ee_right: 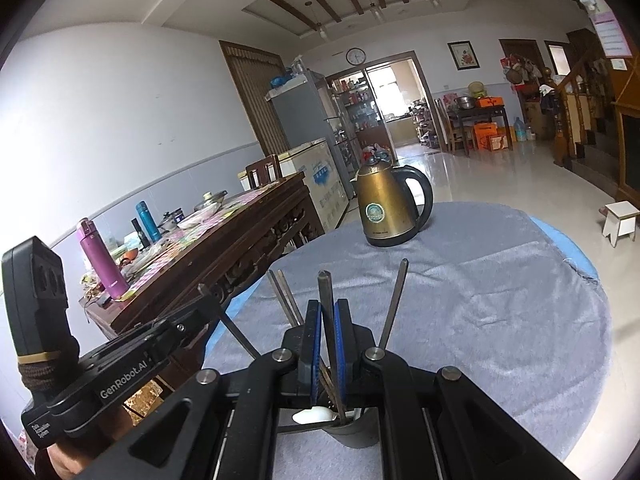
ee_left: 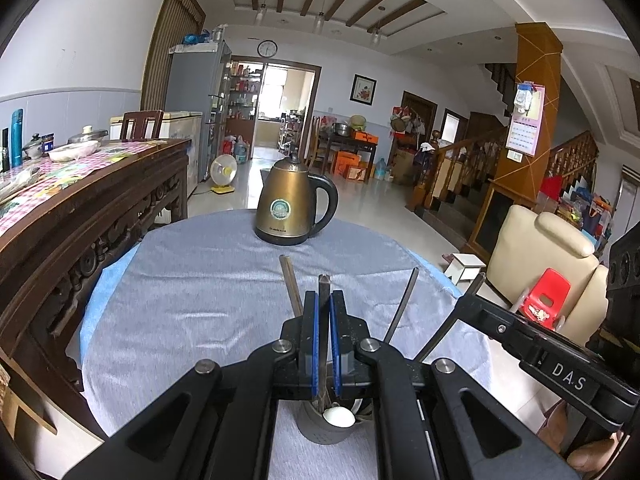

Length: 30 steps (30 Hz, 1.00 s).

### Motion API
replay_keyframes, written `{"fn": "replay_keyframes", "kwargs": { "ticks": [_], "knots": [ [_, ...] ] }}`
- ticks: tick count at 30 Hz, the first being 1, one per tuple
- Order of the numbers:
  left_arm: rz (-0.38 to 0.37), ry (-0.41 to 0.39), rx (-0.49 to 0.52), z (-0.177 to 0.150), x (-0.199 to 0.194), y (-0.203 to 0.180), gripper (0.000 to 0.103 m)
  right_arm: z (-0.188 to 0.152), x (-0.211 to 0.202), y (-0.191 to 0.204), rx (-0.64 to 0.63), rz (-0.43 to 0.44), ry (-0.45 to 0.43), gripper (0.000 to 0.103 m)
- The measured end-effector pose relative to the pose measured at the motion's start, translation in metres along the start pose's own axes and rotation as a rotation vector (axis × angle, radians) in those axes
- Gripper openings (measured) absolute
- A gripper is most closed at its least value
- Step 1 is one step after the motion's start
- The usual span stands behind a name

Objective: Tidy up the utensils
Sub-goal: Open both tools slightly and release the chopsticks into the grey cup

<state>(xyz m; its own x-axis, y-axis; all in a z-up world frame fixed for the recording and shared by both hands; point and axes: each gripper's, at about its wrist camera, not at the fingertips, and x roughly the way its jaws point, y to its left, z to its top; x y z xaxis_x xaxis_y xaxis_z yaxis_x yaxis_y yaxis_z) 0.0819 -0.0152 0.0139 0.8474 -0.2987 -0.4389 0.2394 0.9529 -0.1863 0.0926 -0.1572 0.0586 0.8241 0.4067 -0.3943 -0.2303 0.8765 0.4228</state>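
Note:
A dark grey utensil holder (ee_left: pixel 326 426) stands on the grey cloth close under both grippers; it also shows in the right wrist view (ee_right: pixel 356 432). Several dark chopsticks (ee_left: pixel 402 304) stick up out of it, and a white spoon (ee_left: pixel 339 417) lies in its mouth. My left gripper (ee_left: pixel 324 298) is shut on one dark chopstick (ee_left: pixel 323 286) that stands in the holder. My right gripper (ee_right: pixel 326 306) is shut on another chopstick (ee_right: pixel 325 288) in the same holder. Each gripper shows at the edge of the other's view.
A bronze electric kettle (ee_left: pixel 294 204) stands at the far side of the round table with the grey cloth (ee_left: pixel 192 288). A carved wooden sideboard (ee_left: pixel 80 216) with bottles and dishes runs along the left. A cream armchair (ee_left: pixel 548 260) and a small white stool (ee_left: pixel 466 266) stand to the right.

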Motion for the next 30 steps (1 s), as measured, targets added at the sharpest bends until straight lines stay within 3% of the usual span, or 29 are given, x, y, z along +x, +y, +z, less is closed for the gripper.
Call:
{"fn": "replay_keyframes", "kwargs": {
  "ticks": [30],
  "knots": [
    [-0.005, 0.027, -0.031, -0.009, 0.007, 0.008, 0.006, -0.019, 0.009, 0.001, 0.019, -0.031, 0.020, 0.008]
  ]
}}
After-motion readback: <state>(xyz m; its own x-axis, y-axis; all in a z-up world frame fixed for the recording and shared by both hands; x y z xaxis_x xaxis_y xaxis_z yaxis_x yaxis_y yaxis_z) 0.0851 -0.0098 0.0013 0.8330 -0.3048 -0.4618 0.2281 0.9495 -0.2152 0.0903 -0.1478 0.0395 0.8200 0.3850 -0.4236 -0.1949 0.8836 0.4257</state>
